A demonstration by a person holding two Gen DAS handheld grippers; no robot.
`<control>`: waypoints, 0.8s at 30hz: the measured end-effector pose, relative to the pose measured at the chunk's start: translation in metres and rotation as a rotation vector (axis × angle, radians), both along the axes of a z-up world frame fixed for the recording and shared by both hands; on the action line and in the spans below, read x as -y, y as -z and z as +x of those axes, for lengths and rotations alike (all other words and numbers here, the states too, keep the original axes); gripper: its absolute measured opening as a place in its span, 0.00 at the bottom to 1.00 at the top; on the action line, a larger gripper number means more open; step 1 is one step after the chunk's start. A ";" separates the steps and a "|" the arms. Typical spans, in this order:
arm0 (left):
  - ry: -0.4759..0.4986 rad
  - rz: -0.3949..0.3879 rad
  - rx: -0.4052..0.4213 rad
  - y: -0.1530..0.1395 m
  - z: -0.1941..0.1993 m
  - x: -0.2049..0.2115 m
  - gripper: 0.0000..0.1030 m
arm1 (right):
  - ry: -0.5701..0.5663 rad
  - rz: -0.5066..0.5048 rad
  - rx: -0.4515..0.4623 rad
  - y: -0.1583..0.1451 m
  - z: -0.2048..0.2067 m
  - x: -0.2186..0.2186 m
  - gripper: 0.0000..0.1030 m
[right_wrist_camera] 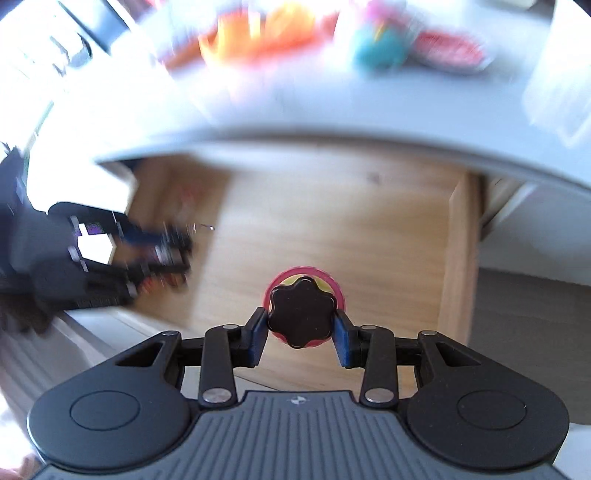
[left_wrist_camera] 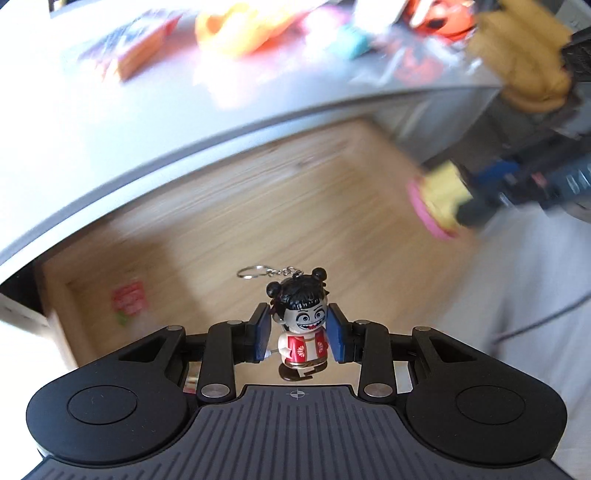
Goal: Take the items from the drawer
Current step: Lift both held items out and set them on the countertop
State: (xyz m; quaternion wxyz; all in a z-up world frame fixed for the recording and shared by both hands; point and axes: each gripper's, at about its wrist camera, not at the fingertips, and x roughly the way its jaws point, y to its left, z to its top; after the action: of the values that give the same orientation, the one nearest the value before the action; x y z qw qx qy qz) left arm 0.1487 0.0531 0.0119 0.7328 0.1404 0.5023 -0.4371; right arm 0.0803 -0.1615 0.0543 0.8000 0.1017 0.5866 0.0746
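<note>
My left gripper [left_wrist_camera: 300,332] is shut on a small doll keychain [left_wrist_camera: 303,325] with black hair buns, a grey grinning face and a red vest; its metal ring [left_wrist_camera: 248,272] sticks out ahead. My right gripper [right_wrist_camera: 301,325] is shut on a small toy [right_wrist_camera: 302,317] with a black scalloped cap over a pink and yellow body. Both hang over the open wooden drawer [left_wrist_camera: 258,206] [right_wrist_camera: 332,221]. In the left wrist view the right gripper [left_wrist_camera: 461,206] appears at the right with its pink and yellow toy [left_wrist_camera: 432,206], blurred. The left gripper [right_wrist_camera: 170,251] shows blurred at the left of the right wrist view.
A red and green packet [left_wrist_camera: 127,301] lies in the drawer's near left corner. The white desk top [left_wrist_camera: 110,122] above the drawer carries several blurred colourful items, orange [right_wrist_camera: 258,33] and teal [right_wrist_camera: 376,48] among them. A person's gloved hand [left_wrist_camera: 524,62] is at the upper right.
</note>
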 end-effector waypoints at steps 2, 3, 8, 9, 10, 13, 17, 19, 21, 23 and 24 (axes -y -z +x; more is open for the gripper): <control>0.006 -0.033 0.055 -0.032 -0.012 0.005 0.35 | 0.024 0.030 0.081 -0.022 -0.009 0.011 0.35; -0.001 -0.061 0.080 -0.049 -0.014 0.007 0.35 | 0.033 0.034 0.122 -0.036 -0.011 0.016 0.35; -0.127 -0.212 0.276 -0.137 0.001 0.011 0.35 | 0.114 0.038 0.338 -0.105 -0.005 0.037 0.35; -0.157 -0.223 0.324 -0.148 0.006 0.011 0.35 | 0.126 0.023 0.382 -0.118 -0.001 0.039 0.35; -0.192 -0.231 0.364 -0.156 0.011 0.012 0.35 | 0.131 -0.006 0.422 -0.130 0.005 0.038 0.35; -0.314 -0.243 0.420 -0.162 0.032 0.011 0.35 | 0.122 -0.120 0.505 -0.141 0.027 0.033 0.35; -0.411 -0.168 0.419 -0.129 0.058 0.018 0.35 | 0.107 -0.199 0.537 -0.136 0.056 0.023 0.36; -0.433 -0.137 0.385 -0.109 0.069 0.017 0.35 | 0.109 -0.205 0.515 -0.122 0.071 0.024 0.35; -0.425 -0.102 0.380 -0.088 0.077 0.015 0.35 | 0.117 -0.201 0.484 -0.107 0.078 0.019 0.35; -0.408 -0.061 0.396 -0.073 0.075 0.014 0.35 | 0.125 -0.217 0.454 -0.086 0.089 0.017 0.35; -0.398 -0.058 0.418 -0.069 0.073 0.015 0.35 | 0.127 -0.233 0.444 -0.078 0.094 0.017 0.36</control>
State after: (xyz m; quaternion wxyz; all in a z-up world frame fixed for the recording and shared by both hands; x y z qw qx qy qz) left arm 0.2218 0.0380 0.0813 0.8954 0.1051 0.3454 -0.2604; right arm 0.1739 -0.1785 0.1325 0.9185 0.0266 0.3939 -0.0232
